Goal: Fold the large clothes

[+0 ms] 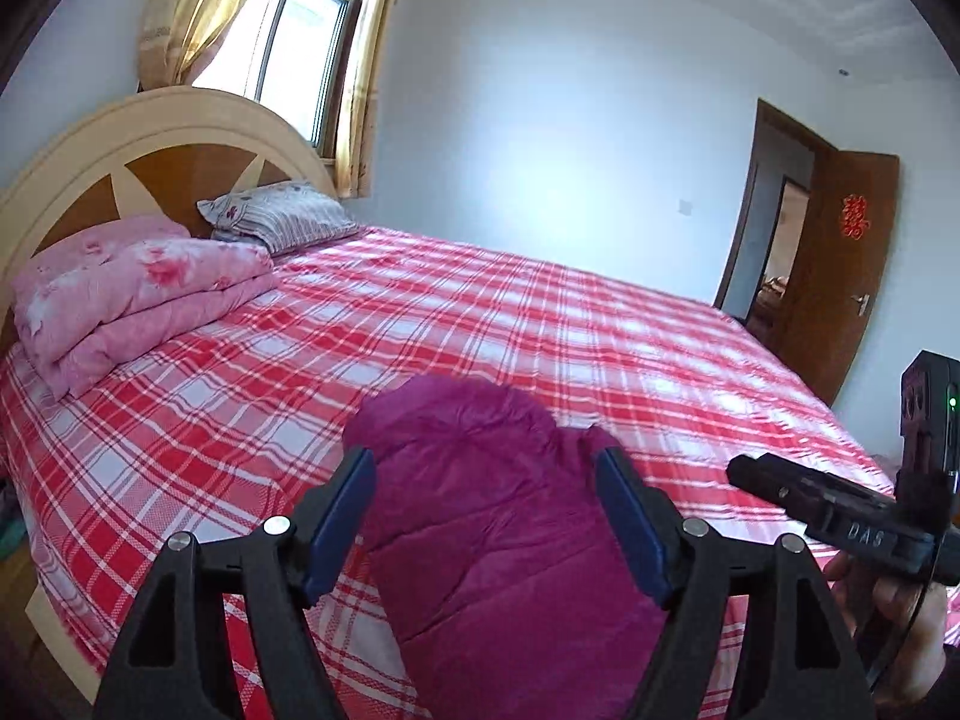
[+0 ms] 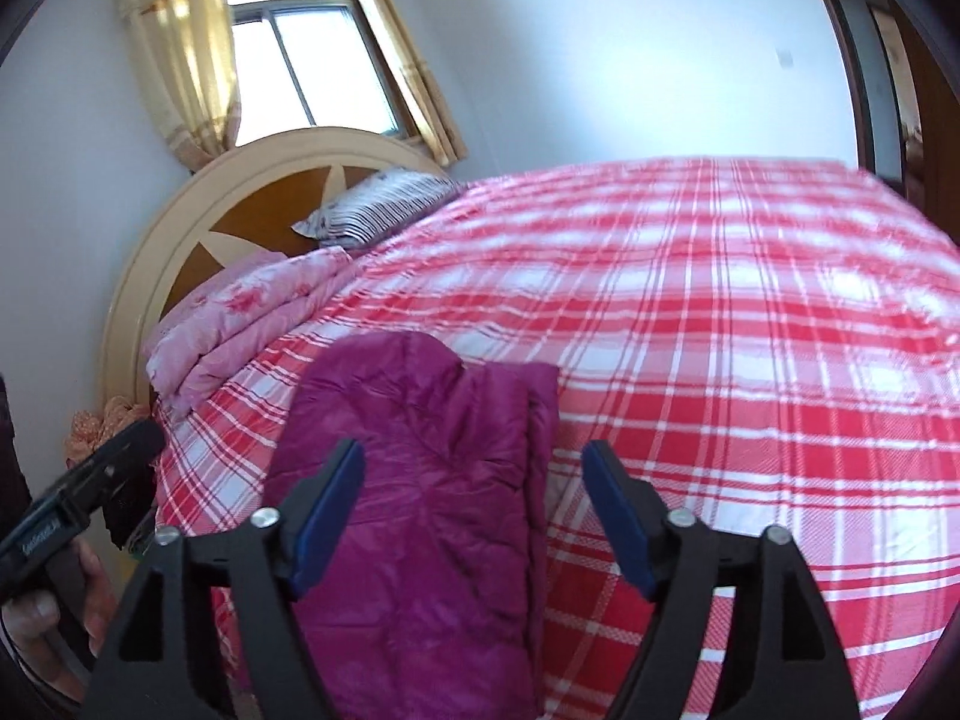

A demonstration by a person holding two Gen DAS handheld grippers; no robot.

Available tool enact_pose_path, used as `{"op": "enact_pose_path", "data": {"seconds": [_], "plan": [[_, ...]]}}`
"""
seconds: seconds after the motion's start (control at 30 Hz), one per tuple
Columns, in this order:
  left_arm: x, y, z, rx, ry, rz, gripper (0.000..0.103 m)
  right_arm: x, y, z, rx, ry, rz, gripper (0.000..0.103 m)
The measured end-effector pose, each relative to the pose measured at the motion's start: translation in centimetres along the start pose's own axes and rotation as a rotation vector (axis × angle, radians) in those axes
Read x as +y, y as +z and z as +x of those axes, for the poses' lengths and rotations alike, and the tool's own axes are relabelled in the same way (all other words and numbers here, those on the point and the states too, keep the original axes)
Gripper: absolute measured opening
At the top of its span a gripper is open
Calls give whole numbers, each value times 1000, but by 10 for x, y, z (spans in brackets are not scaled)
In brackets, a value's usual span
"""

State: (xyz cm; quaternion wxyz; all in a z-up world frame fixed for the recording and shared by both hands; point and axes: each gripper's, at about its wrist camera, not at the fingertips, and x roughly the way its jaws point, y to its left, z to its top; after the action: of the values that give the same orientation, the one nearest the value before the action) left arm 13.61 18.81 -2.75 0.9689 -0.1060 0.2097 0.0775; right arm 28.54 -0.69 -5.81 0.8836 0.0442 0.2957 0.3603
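**Folded magenta jacket on a plaid bed, both grippers spread and empty above it**

A magenta quilted jacket (image 1: pixel 498 516) lies on a bed covered by a red and white plaid sheet (image 1: pixel 540 324), near the bed's closest edge. It appears already folded into a long, narrow bundle; the right wrist view shows stacked layers along its right side.

The left gripper (image 1: pixel 486 516) hovers over the bundle with its blue-padded fingers spread wide, one on each side of the fabric, gripping nothing. The right gripper (image 2: pixel 474 510) is equally wide apart and empty; its left finger is over the jacket, its right finger over bare sheet. Whether any pad touches the cloth cannot be told. This straddling pose probably suits either a release or a fresh grab for a further fold.

Each wrist view shows the other handheld tool at its frame edge, so the two are close together.

At the head of the bed sit a folded pink floral quilt (image 1: pixel 138 294) and a striped pillow (image 1: pixel 282 216) against a rounded headboard (image 1: pixel 120 144), well apart from the jacket. Beyond and to the right of the jacket the sheet is flat and uncluttered, giving broad room for folding away from the near edge.
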Motion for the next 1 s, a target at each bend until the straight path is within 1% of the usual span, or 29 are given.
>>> {"op": "enact_pose_path", "data": {"seconds": [0.13,0.33,0.4,0.47,0.63,1.0], "plan": [[-2,7,-14,-32,-12,1,76,21,5,-14,-29,6,-45,80],[1,9,-15,-37,-20,-13,76,37,6,-27,-45,8,-69,81],[0,9,-15,-33,-24,-11,76,40,6,-33,-56,9,-74,82],[-1,9,-16,-34,-28,-9,76,44,6,-40,-70,9,-81,86],[-3,11,-23,-52,-36,2,76,50,5,-48,-81,10,-95,86],[-3,12,-24,-54,-33,9,76,53,5,-54,-99,6,-101,87]]}}
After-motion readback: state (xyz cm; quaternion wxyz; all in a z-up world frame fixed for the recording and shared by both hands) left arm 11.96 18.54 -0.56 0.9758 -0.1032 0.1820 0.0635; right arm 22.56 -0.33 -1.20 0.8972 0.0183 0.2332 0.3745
